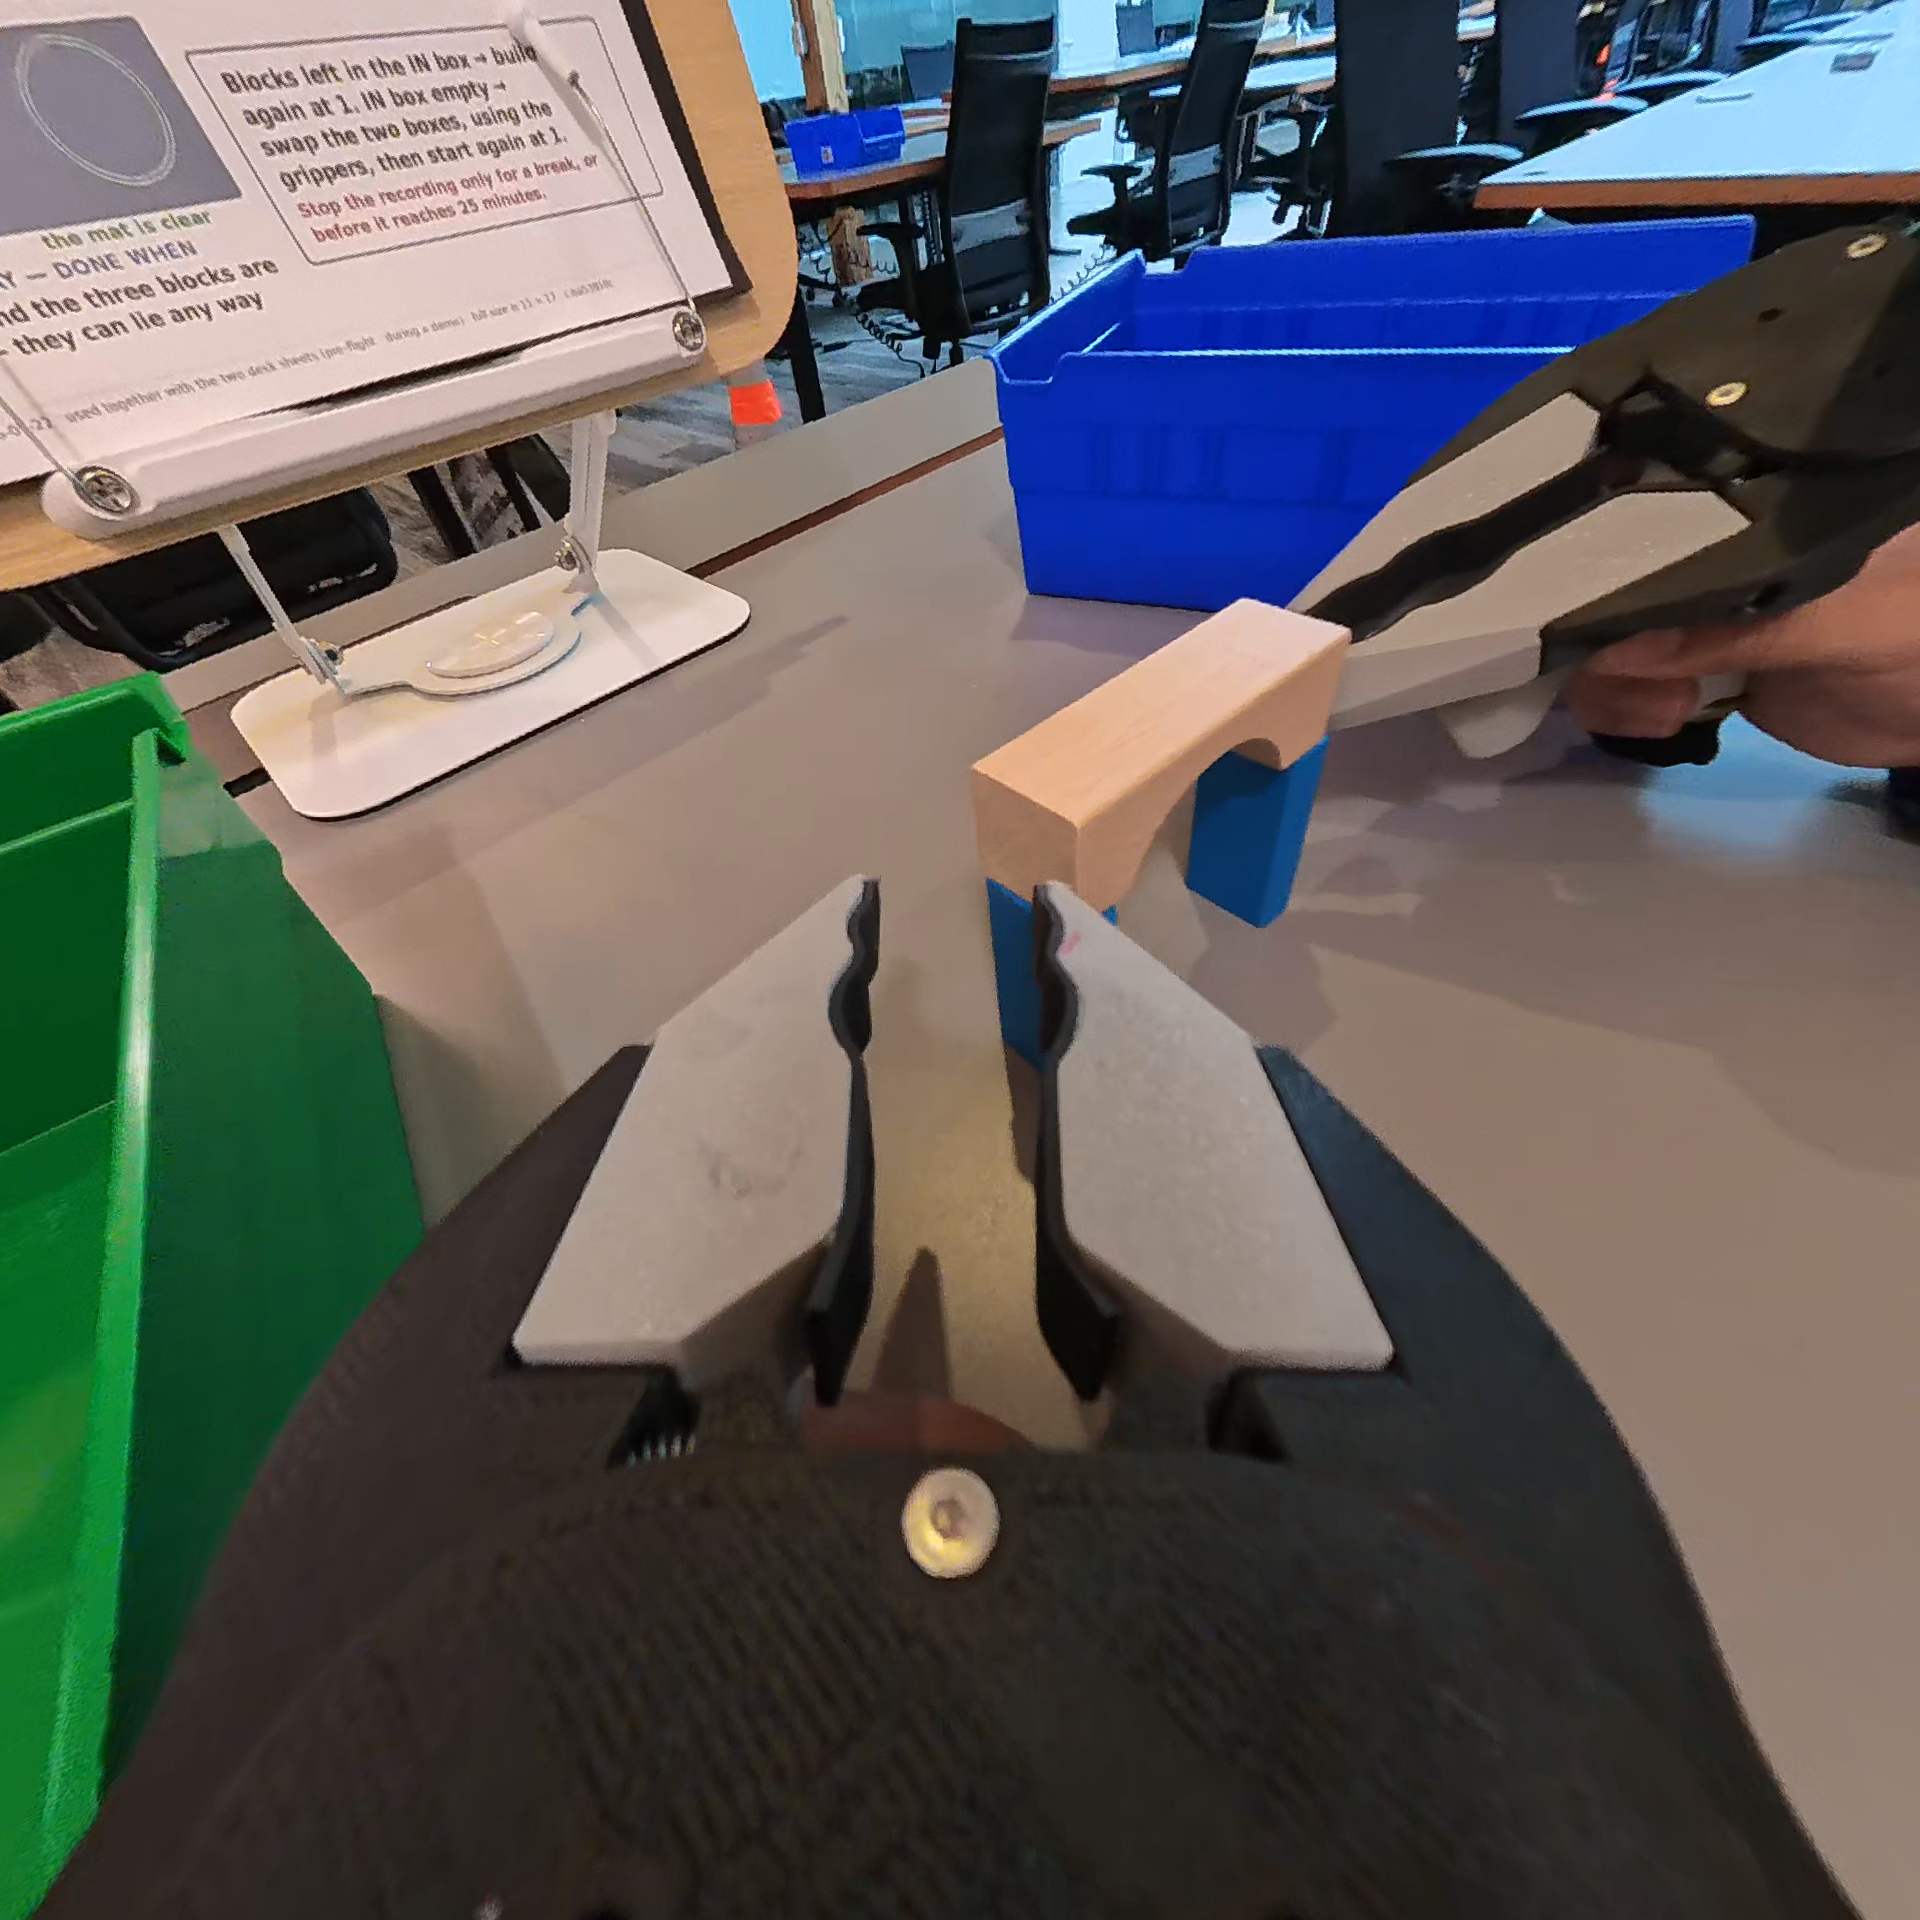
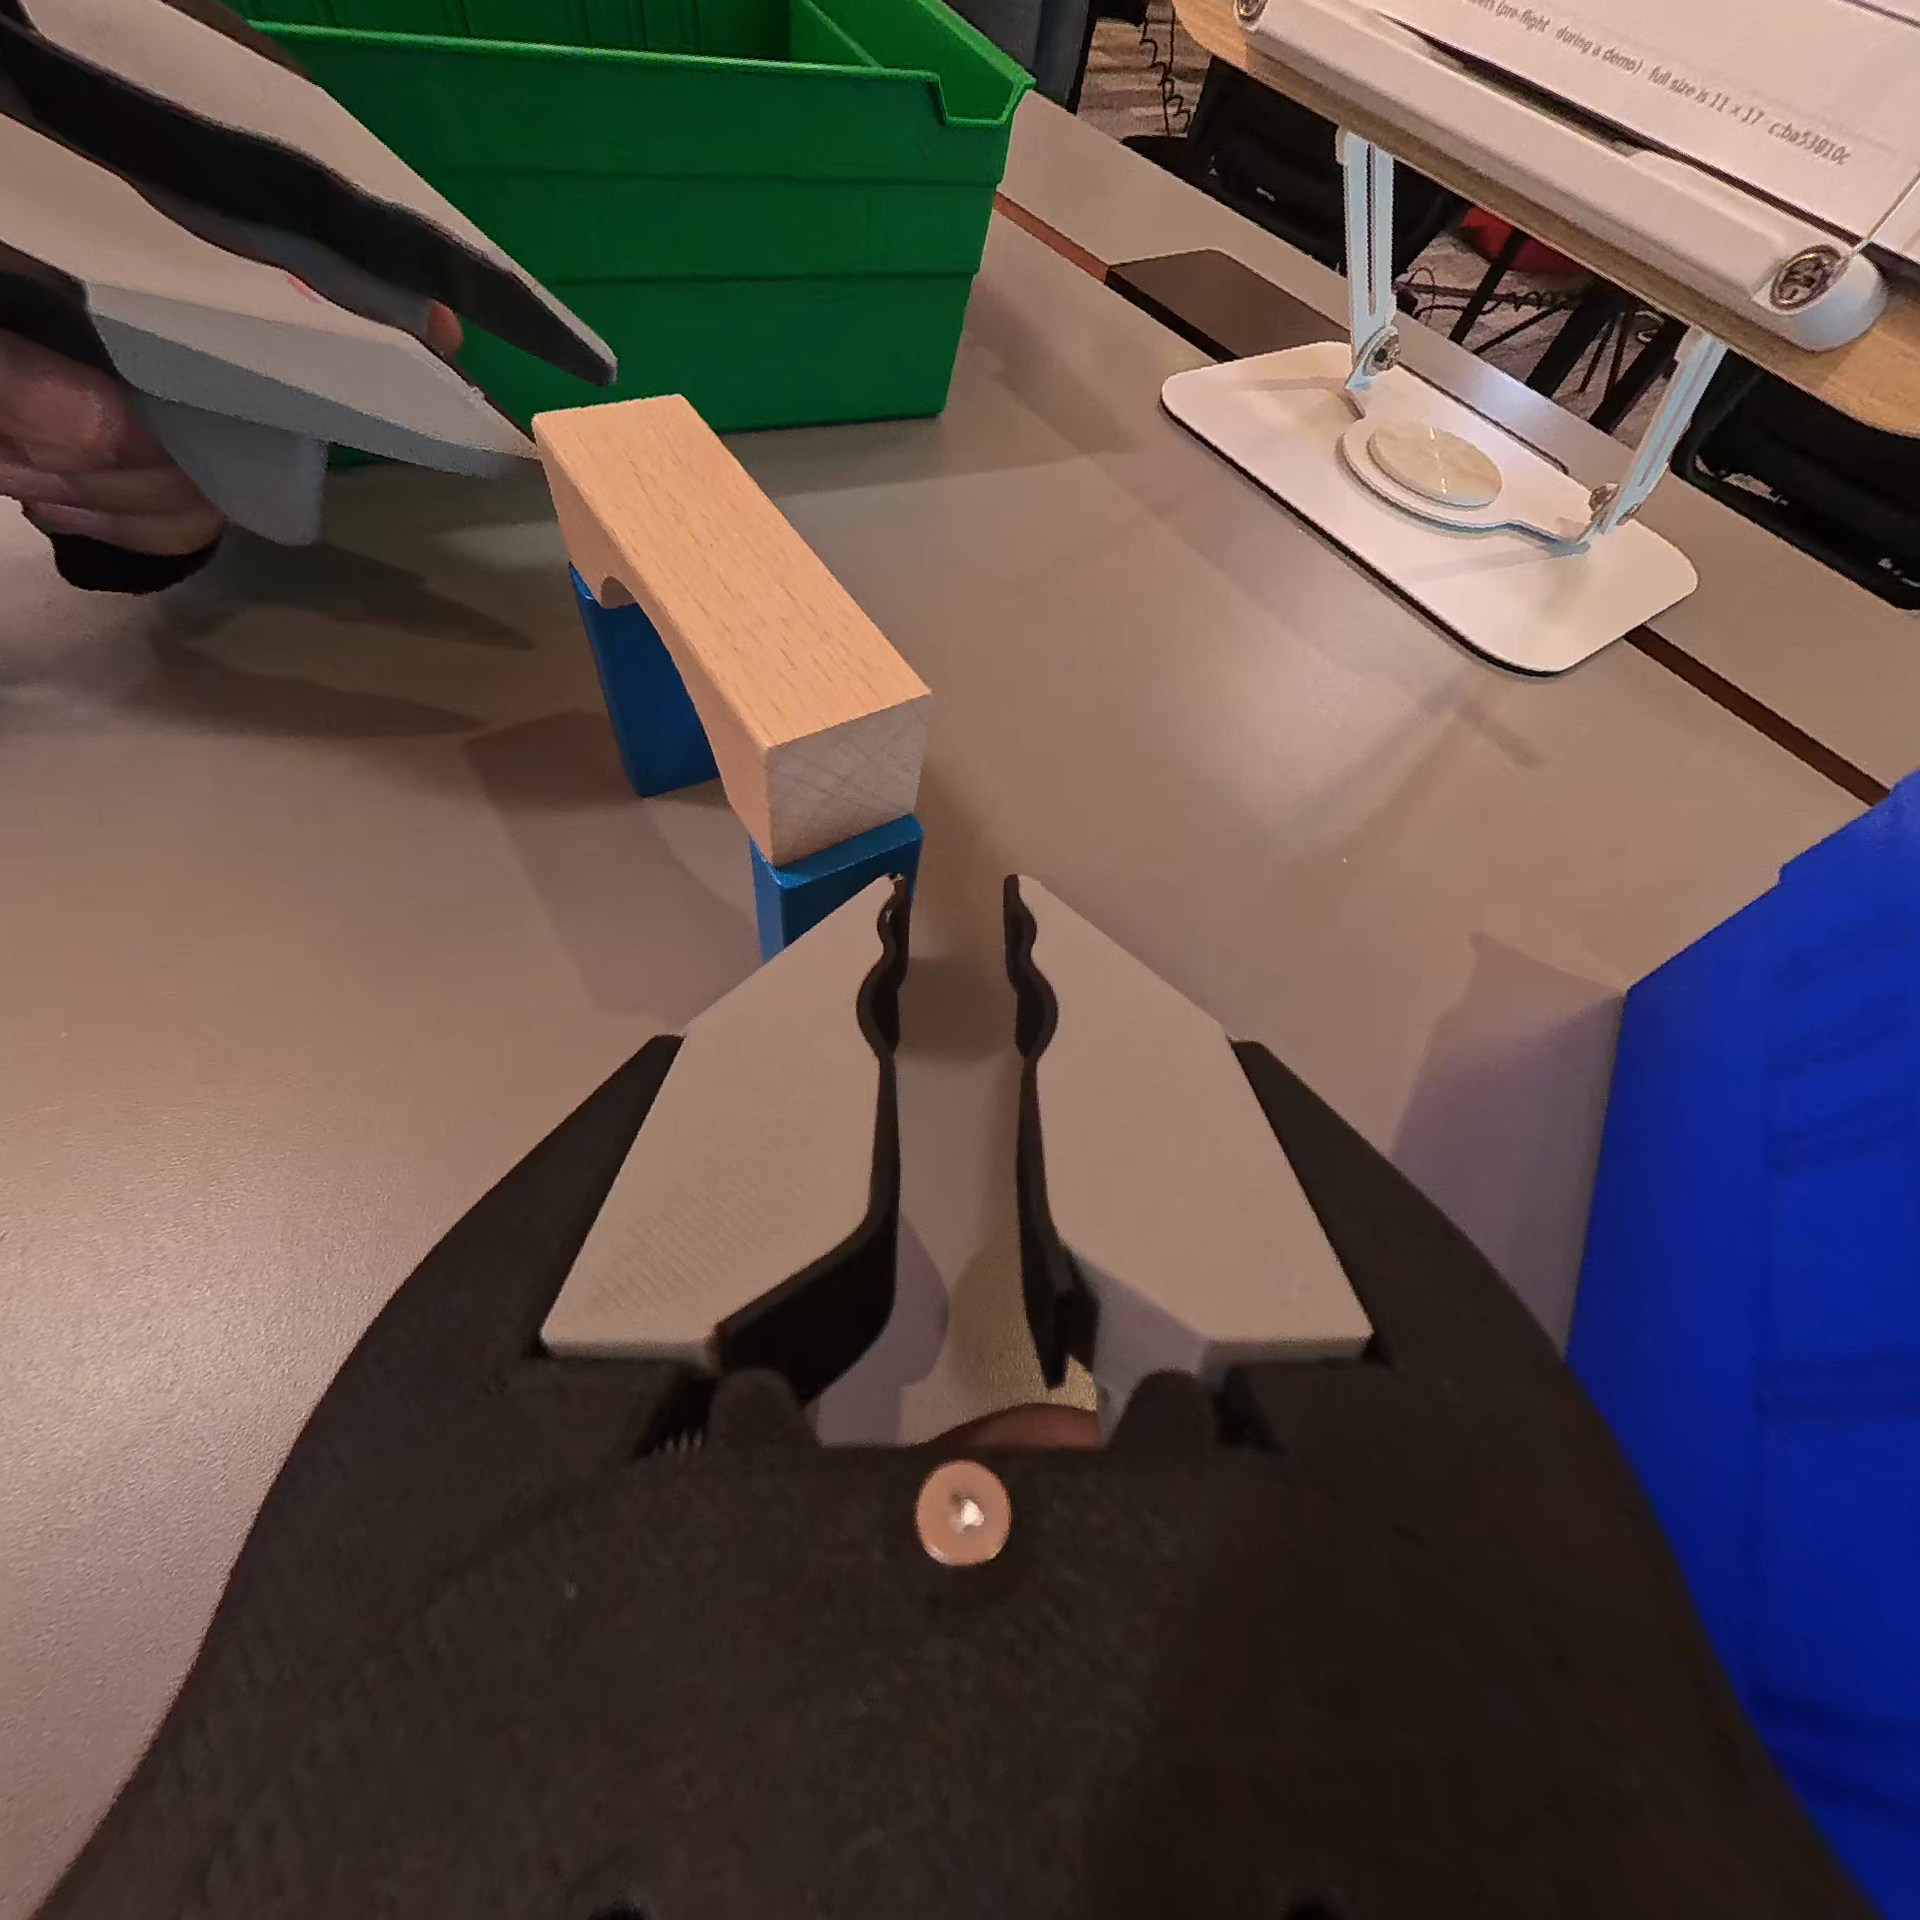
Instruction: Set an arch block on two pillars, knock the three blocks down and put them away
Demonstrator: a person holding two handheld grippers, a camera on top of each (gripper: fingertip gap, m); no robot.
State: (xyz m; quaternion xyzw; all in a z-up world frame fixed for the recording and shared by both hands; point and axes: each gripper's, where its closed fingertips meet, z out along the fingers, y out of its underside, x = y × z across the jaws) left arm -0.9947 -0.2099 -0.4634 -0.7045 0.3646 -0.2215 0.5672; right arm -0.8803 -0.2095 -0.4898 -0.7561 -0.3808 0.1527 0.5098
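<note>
The wooden arch block (image 2: 727,613) was already seated across the two blue pillars (image 2: 831,878) on the grey table (image 2: 1195,779), both grippers' jaws were parted and empty, and toppling and binning were judged outstanding.

In the left wrist view, the near pillar (image 1: 1013,971) is mostly hidden behind a fingertip (image 1: 1081,966), and the green bin (image 1: 125,1039) and stand sheet (image 1: 312,208) run off the frame. In the right wrist view, the blue bin (image 2: 1766,1247) is cut by the right edge, and the far pillar (image 2: 644,696) stands partly behind the arch (image 2: 727,582).
</note>
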